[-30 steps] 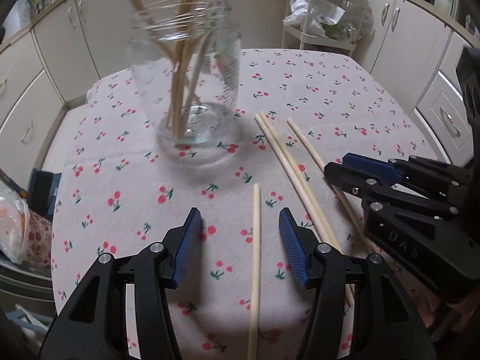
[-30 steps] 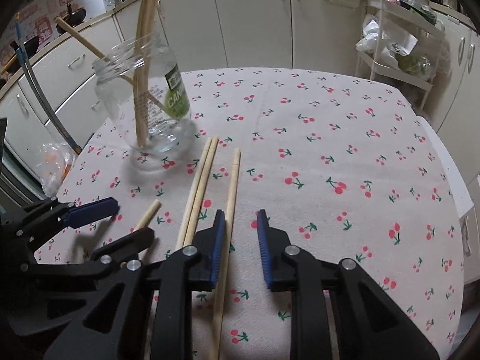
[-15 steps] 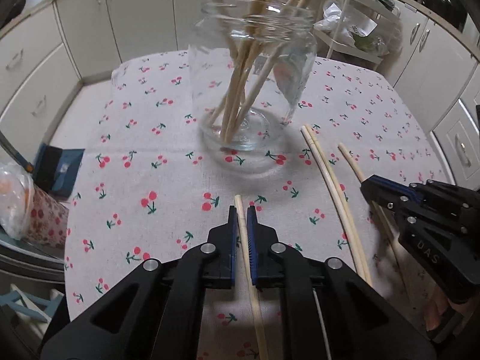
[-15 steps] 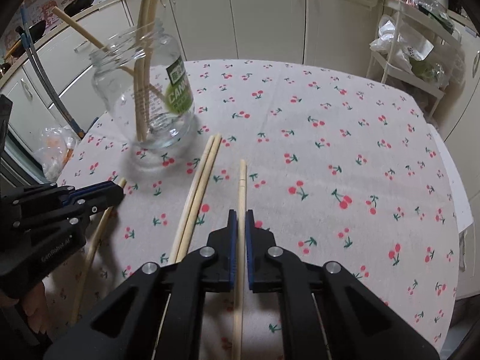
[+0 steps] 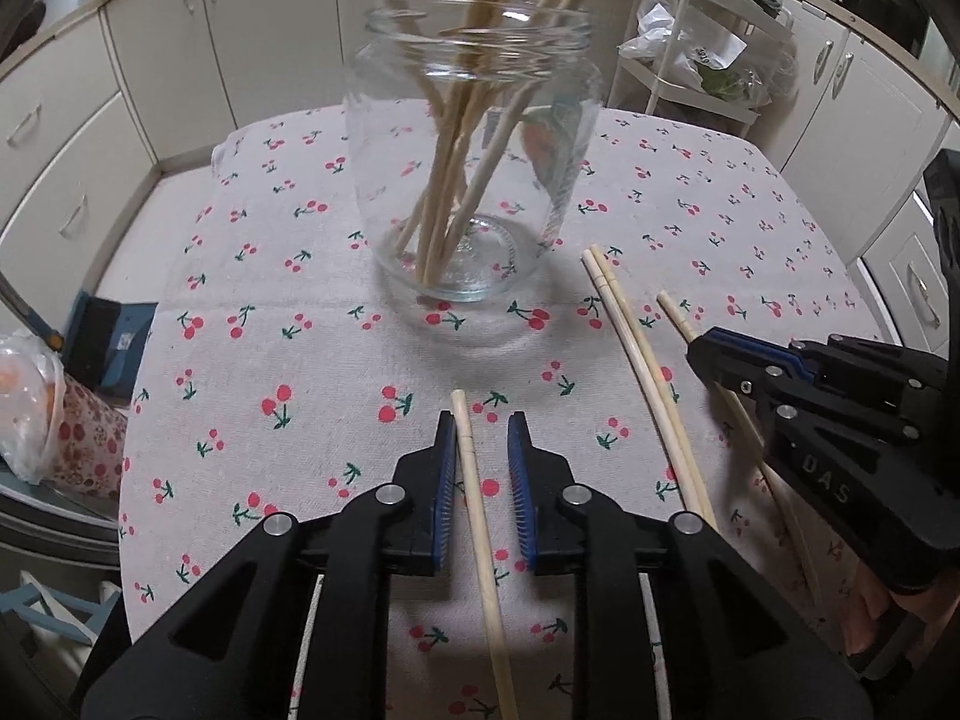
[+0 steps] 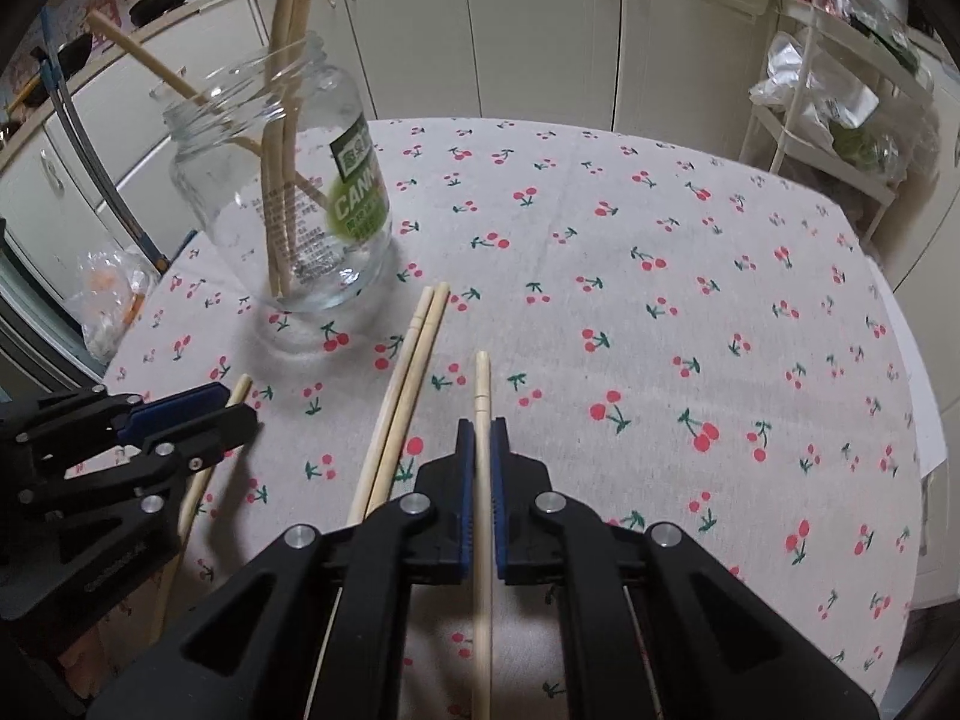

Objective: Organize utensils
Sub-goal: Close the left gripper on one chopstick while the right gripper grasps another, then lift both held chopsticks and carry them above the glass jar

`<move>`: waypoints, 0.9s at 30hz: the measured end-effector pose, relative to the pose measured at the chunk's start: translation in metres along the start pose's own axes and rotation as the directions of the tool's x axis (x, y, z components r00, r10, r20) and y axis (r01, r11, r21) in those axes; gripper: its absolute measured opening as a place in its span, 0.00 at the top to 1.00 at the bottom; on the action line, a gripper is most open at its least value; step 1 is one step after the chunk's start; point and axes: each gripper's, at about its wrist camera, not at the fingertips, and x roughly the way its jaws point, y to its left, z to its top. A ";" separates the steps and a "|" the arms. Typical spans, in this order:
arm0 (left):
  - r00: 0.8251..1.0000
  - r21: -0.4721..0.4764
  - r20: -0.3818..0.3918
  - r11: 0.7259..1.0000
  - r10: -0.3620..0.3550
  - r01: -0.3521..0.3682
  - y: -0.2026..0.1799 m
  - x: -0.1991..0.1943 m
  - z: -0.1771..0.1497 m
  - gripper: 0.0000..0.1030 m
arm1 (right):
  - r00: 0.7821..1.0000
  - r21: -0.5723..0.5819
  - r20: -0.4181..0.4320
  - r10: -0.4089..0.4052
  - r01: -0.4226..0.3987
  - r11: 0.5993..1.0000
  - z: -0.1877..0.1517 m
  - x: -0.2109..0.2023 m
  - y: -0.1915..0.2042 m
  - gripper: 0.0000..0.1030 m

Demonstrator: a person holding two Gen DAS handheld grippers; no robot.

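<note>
Cream cabinets are ringing a table under a cherry-print cloth [image 6: 660, 312]. The right gripper [image 6: 482, 438] is clamping a single chopstick [image 6: 482, 396], its jaws pinched tight on it. The left gripper [image 5: 482, 438] is opening, another chopstick [image 5: 474, 480] lying loose between its jaws against the left pad. A chopstick pair [image 5: 636, 354] is lying between both, near a glass jar [image 5: 474, 180] holding more chopsticks.

I see a cherry-print tablecloth [image 6: 660, 300], cream cabinets [image 6: 540, 30] behind, a white wire rack [image 6: 840, 120] of bags at right, an orange-filled plastic bag [image 5: 30, 408] at left.
</note>
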 end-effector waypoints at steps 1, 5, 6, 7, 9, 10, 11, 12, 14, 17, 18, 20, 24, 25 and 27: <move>1.000 -0.001 -0.005 1.000 -0.013 0.013 0.000 0.000 0.001 0.95 | 1.000 0.026 -0.004 0.025 -0.025 0.999 -0.001 -0.002 -0.004 0.94; 0.999 -0.005 -0.010 0.999 -0.036 0.036 0.000 -0.001 -0.001 0.95 | 0.999 0.035 -0.020 0.045 -0.044 0.998 -0.007 -0.006 -0.007 0.94; 0.999 -0.009 -0.015 0.999 -0.044 0.044 0.001 -0.001 -0.001 0.95 | 0.999 0.031 -0.024 0.044 -0.043 0.999 -0.008 -0.007 -0.007 0.94; 0.999 -0.008 -0.018 0.999 -0.046 0.046 0.001 -0.001 -0.002 0.95 | 0.999 0.030 -0.027 0.041 -0.040 0.999 -0.008 -0.007 -0.008 0.94; 0.998 -0.017 -0.028 0.999 -0.051 0.050 0.002 -0.001 -0.001 0.95 | 0.999 0.024 -0.030 0.036 -0.035 0.999 -0.007 -0.007 -0.008 0.94; 0.998 -0.027 -0.035 0.998 -0.058 0.057 0.003 -0.001 0.000 0.95 | 0.999 0.023 -0.031 0.039 -0.039 0.999 -0.006 -0.006 -0.009 0.94; 0.998 -0.028 -0.038 0.998 -0.059 0.058 0.004 0.000 0.000 0.95 | 0.999 0.022 -0.032 0.042 -0.042 0.999 -0.005 -0.006 -0.010 0.94; 0.998 -0.025 -0.041 0.998 -0.056 0.055 0.003 0.000 0.000 0.95 | 0.999 0.015 -0.033 0.042 -0.041 0.999 -0.005 -0.006 -0.010 0.94; 0.998 -0.015 -0.037 0.999 -0.045 0.044 0.002 0.000 0.000 0.95 | 0.999 -0.014 -0.028 0.026 -0.026 1.000 -0.005 -0.006 -0.006 0.94; 0.999 0.015 -0.022 0.999 -0.050 0.050 -0.001 0.000 -0.001 0.95 | 1.000 -0.024 -0.017 0.024 -0.024 0.999 -0.007 -0.006 -0.002 0.94; 0.998 0.018 -0.020 0.998 -0.061 0.061 -0.002 -0.001 -0.002 0.95 | 0.999 -0.005 -0.012 0.035 -0.035 0.999 -0.008 -0.007 -0.004 0.94; 0.996 0.017 -0.004 0.996 -0.088 0.088 -0.001 -0.006 -0.003 0.95 | 0.998 0.024 0.015 0.053 -0.054 0.998 -0.010 -0.013 -0.006 0.94; 0.987 -0.014 0.075 0.990 -0.141 0.142 0.009 -0.025 -0.004 0.95 | 0.985 0.090 0.120 0.121 -0.132 0.987 -0.013 -0.035 -0.009 0.94; 0.983 -0.017 0.107 0.989 -0.147 0.150 0.012 -0.032 -0.004 0.95 | 0.978 0.102 0.159 0.138 -0.156 0.983 -0.014 -0.042 -0.009 0.94; 0.973 -0.029 0.161 0.984 -0.167 0.174 0.016 -0.044 -0.004 0.95 | 0.963 0.119 0.228 0.146 -0.177 0.977 -0.017 -0.053 -0.006 0.94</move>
